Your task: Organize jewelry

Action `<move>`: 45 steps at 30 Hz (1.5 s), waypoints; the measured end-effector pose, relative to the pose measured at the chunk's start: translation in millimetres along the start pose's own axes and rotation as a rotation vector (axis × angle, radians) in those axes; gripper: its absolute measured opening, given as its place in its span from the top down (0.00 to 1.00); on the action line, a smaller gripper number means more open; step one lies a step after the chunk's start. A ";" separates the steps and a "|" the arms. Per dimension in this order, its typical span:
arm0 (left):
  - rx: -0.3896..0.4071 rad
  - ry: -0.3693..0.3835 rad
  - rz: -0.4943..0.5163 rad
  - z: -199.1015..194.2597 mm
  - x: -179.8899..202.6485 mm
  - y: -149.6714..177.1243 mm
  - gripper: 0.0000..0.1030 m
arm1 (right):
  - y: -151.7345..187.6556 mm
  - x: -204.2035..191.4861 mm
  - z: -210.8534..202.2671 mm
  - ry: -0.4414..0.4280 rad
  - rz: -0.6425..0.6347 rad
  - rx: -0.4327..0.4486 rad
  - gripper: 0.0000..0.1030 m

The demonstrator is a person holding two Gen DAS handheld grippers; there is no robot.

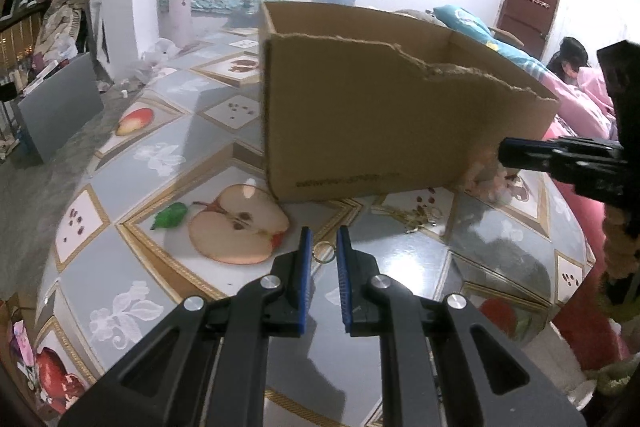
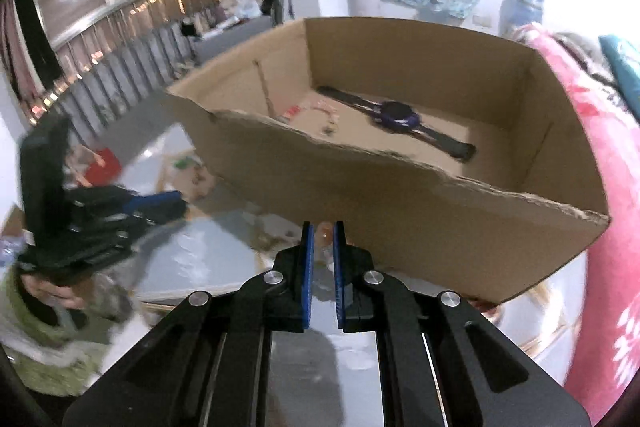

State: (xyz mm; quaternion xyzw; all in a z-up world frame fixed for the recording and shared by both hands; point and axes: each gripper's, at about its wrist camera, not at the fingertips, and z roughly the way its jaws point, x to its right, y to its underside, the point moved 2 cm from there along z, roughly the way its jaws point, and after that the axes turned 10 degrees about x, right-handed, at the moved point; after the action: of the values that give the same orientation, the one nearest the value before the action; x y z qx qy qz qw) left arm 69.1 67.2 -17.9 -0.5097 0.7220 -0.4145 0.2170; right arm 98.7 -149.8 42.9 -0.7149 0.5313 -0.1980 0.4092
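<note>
1. The step in hand looks like gathering loose pieces from the desk into the one cardboard box, which has a torn near wall.
2. The left gripper hovers over the desk in front of the box, its jaws drawn nearly together with only a narrow gap; one small gold ring shows in that gap, lying on the desk as far as I can tell.
3. The right gripper sits before the box's near wall, jaws equally close; something small and pale shows between the tips, too blurred to name.
4. Inside the box: one dark wristwatch and a few small trinkets, uncountable here.
5. One gold chain lies on the desk just in front of the box.
6. Next, I judge, the ring must be lifted over the torn edge.
</note>
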 end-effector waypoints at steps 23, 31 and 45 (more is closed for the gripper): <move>0.038 -0.067 -0.030 -19.9 -21.9 -4.6 0.89 | 34.5 -17.8 7.8 -0.103 0.231 -0.082 0.77; 0.031 -0.013 -0.016 -12.4 -1.8 -9.1 0.89 | 56.5 13.3 -30.3 0.223 0.080 -0.042 0.73; 0.024 0.091 0.015 -6.1 39.3 -12.0 0.89 | 52.1 26.9 -2.1 0.195 -0.071 -0.043 0.79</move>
State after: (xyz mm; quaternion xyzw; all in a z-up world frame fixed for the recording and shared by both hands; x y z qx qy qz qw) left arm 56.1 31.9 -0.4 -0.4823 0.7299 -0.4442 0.1932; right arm 75.6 -180.7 -1.4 -0.7191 0.5471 -0.2698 0.3329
